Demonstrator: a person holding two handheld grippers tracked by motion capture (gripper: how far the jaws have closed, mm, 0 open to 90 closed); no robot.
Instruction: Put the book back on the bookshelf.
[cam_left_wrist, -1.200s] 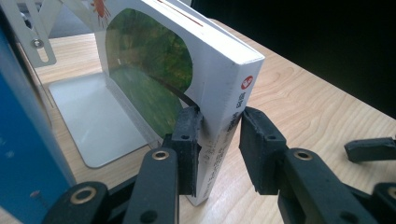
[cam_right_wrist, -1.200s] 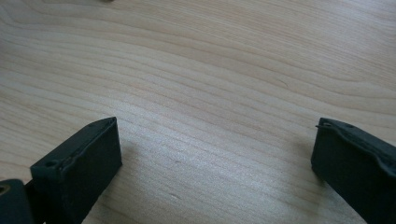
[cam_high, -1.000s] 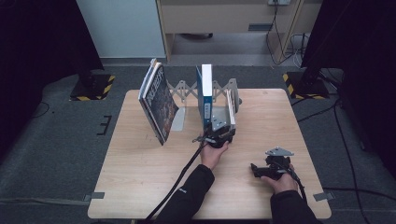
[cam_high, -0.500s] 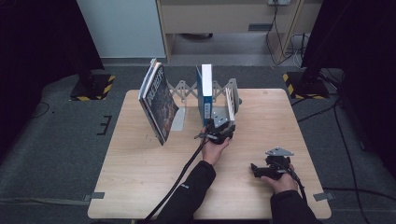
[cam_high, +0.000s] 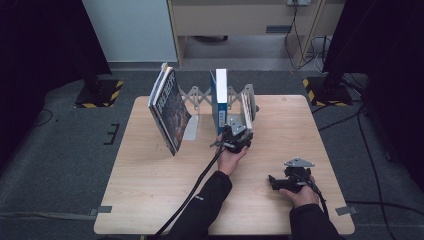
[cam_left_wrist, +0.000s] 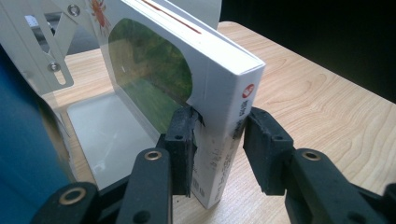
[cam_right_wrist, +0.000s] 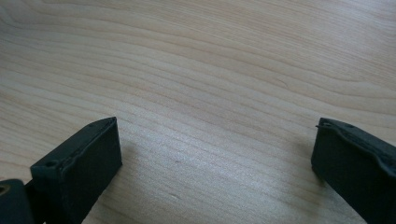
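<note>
A white book with a green picture on its cover (cam_left_wrist: 219, 84) stands upright at the right end of a metal book rack (cam_high: 192, 95), and in the high view this book (cam_high: 246, 111) leans slightly. My left gripper (cam_left_wrist: 217, 135) straddles the book's lower spine; its jaws have just been opening, and the right pad (cam_left_wrist: 261, 144) stands just off the spine. In the high view the left gripper (cam_high: 237, 130) is at the book's near edge. My right gripper (cam_high: 274, 181) rests on the table near the front right, and in its own view the right gripper (cam_right_wrist: 215, 149) is open over bare wood.
A blue book (cam_high: 219, 97) stands upright in the rack just left of the white one. Dark-covered books (cam_high: 170, 112) lean at the rack's left end. The wooden table (cam_high: 150, 190) has free room in front and left. A cable trails from the left gripper along the forearm.
</note>
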